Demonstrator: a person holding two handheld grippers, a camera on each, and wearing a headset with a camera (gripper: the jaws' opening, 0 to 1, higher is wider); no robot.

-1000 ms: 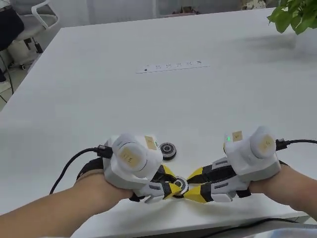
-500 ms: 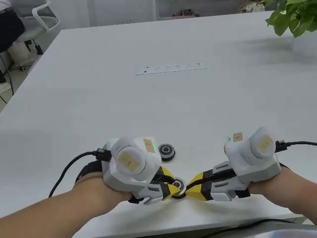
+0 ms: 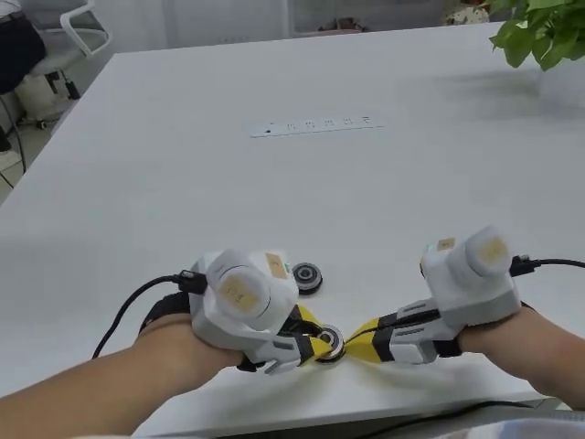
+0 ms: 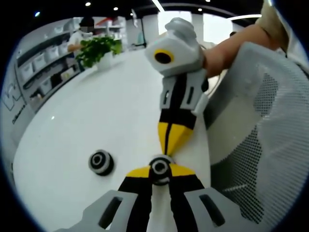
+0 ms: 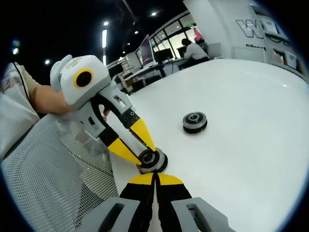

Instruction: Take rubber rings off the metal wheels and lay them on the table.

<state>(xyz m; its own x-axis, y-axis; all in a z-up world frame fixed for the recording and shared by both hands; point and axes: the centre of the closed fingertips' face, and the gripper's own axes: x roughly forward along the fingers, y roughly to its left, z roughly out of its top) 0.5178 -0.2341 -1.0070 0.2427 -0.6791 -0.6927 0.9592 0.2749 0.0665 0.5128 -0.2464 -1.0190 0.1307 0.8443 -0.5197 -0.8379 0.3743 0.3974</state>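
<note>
My right gripper point(image 5: 155, 178) has clenched shut, tips touching the wheel point(image 5: 152, 161) that my left gripper point(image 4: 160, 171) grasps; another wheel point(image 5: 195, 122) lies nearby.

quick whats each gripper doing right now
left gripper: shut on the metal wheel
right gripper: shut, tips at that wheel, grip unclear

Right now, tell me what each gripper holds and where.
The left gripper clamps a wheel across its outer rim. The right gripper, jaws together, touches that rim; whether it grips anything cannot be told.
</note>
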